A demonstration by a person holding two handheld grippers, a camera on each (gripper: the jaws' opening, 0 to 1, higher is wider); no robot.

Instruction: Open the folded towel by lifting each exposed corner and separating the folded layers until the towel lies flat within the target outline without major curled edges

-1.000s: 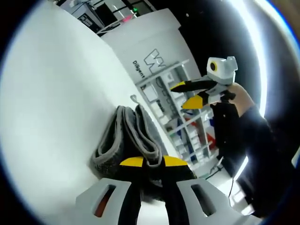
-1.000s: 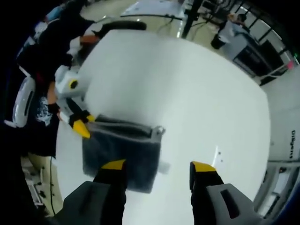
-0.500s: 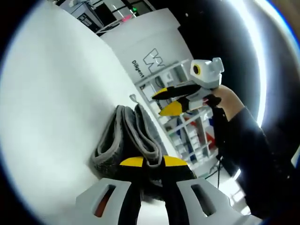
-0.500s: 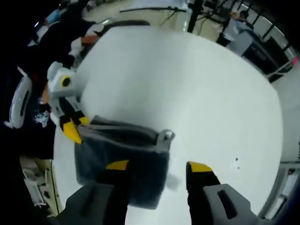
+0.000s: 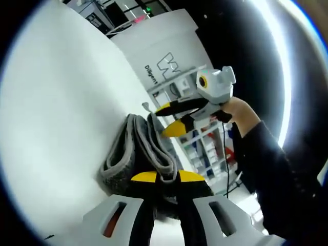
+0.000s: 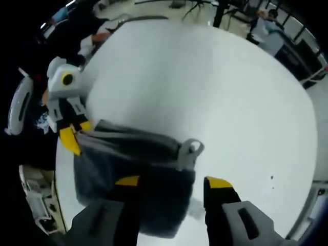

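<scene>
One folded grey towel [image 6: 133, 169] on white tabletop [image 6: 215, 87], two grippers.
Left gripper [image 5: 163, 177] jaws clamped on towel edge; right gripper [image 6: 173, 181] jaws spread over towel; wall lettering reads "Diligent" [image 5: 151, 75].

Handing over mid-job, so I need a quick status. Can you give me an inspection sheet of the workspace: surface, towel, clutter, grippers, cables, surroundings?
Surface: white table, bare around the work area.
Job's things: grey towel folded in layers, hanging loop at one corner; target outline not discernible.
Clutter: one tiny dark speck.
Grippers: left gripper shut on the towel's edge; right gripper open, hovering above the towel.
Cables: a thin cable hangs below the right gripper.
Surroundings: shelving, white lettered panel, dark equipment beyond.
</scene>
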